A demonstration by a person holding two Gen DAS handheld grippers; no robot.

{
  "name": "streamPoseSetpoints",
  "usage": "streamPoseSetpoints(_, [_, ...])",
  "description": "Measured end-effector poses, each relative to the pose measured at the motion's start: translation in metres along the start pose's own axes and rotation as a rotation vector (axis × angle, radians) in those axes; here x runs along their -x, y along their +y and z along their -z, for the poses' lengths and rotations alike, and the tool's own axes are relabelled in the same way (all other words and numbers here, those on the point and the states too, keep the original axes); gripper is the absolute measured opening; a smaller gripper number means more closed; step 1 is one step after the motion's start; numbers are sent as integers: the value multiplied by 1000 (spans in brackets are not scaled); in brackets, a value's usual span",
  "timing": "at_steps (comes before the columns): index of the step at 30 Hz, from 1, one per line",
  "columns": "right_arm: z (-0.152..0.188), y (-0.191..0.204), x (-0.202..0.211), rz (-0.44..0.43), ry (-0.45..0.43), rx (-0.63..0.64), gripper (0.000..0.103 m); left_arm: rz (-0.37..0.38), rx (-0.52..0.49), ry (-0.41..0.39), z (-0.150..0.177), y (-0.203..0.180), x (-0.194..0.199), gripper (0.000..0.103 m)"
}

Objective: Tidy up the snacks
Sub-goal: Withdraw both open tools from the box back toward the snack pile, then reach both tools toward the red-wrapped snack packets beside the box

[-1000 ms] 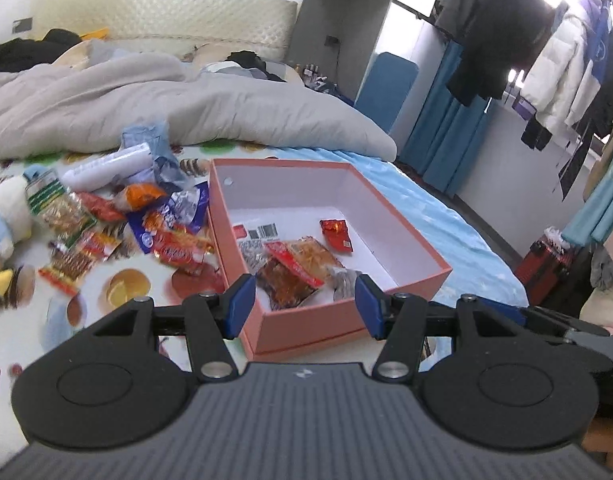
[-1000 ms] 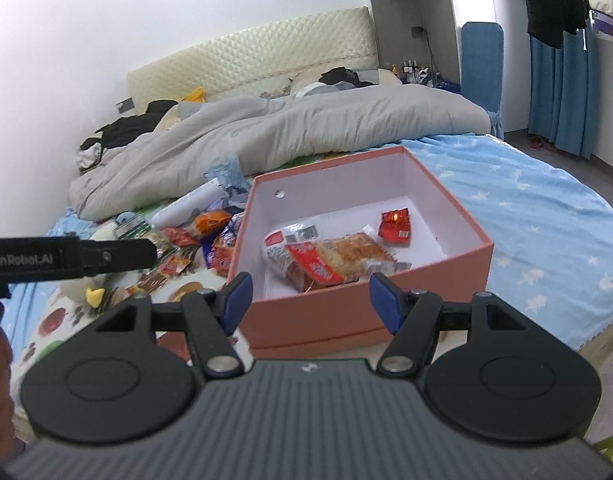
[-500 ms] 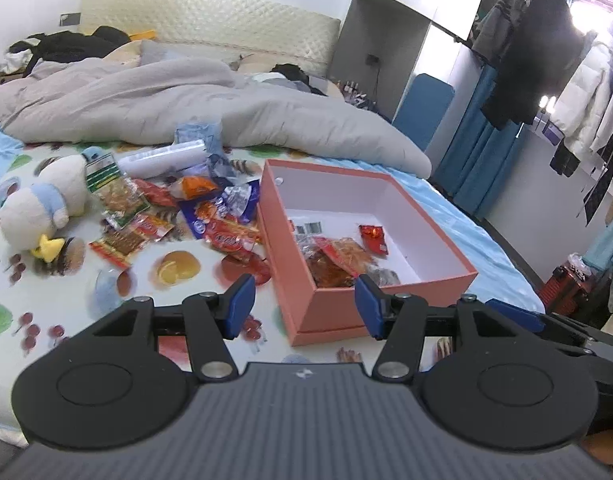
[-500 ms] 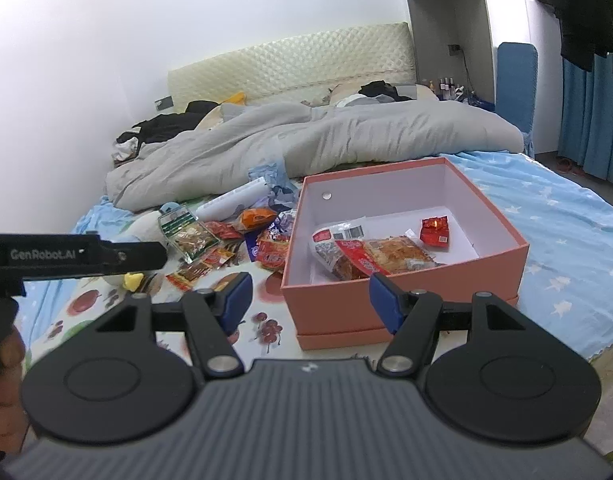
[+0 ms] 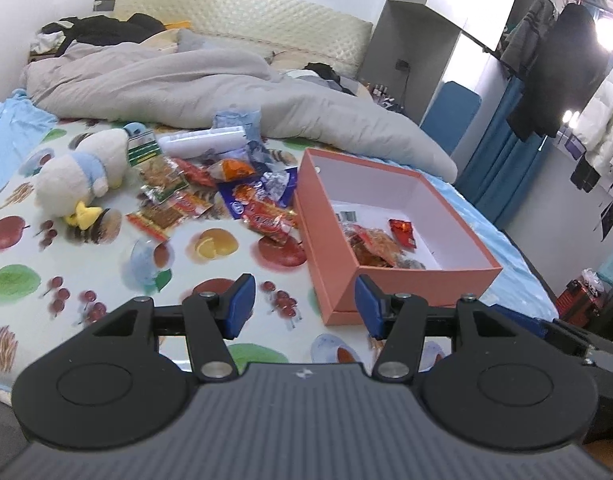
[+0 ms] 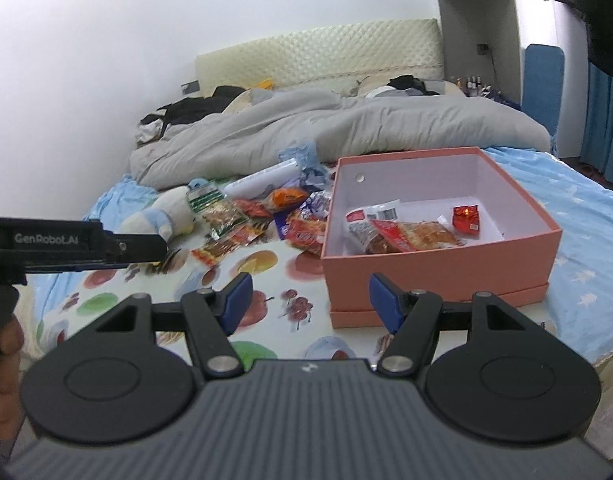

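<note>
Presently, both tongs stood part-open and empty: the left gripper (image 5: 300, 304) and the right gripper (image 6: 306, 300) each showed blue pads well apart with nothing between them, held clear above the printed fruit sheet (image 5: 106, 264), apparently between picks. Just ahead and right of both sat the pink box (image 6: 438, 276), lid-less, so packets could be dropped straight in; it held a bread packet (image 6: 406, 234) and a small red sachet (image 6: 466, 220). Ahead and left, beside the box's wall, lay the loose snack pile (image 5: 210, 196), evidently the remaining work. Further left a plush duck (image 5: 80, 176) rested against the pile. Beyond all this the grey duvet (image 5: 186, 84) was bunched back, seemingly to free space.
</note>
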State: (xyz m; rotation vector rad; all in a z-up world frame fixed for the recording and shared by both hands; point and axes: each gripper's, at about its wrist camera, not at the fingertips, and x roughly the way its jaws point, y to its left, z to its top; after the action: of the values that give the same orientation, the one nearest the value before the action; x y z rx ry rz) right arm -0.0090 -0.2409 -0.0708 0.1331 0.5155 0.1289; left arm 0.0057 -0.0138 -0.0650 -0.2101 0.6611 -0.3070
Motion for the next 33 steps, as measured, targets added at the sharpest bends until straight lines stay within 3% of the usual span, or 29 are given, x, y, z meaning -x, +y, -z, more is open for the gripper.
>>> streamPoseSetpoints(14, [1, 23, -43, -34, 35, 18, 67, -63, 56, 21, -4, 43, -23, 61])
streamPoseSetpoints(17, [2, 30, -58, -6, 53, 60, 67, -78, 72, 33, -6, 55, -35, 61])
streamPoseSetpoints(25, [2, 40, -92, -40, 74, 83, 66, -88, 90, 95, -14, 87, -85, 61])
streamPoseSetpoints(33, [0, 66, -122, -84, 63, 195, 66, -120, 141, 85, -19, 118, -129, 61])
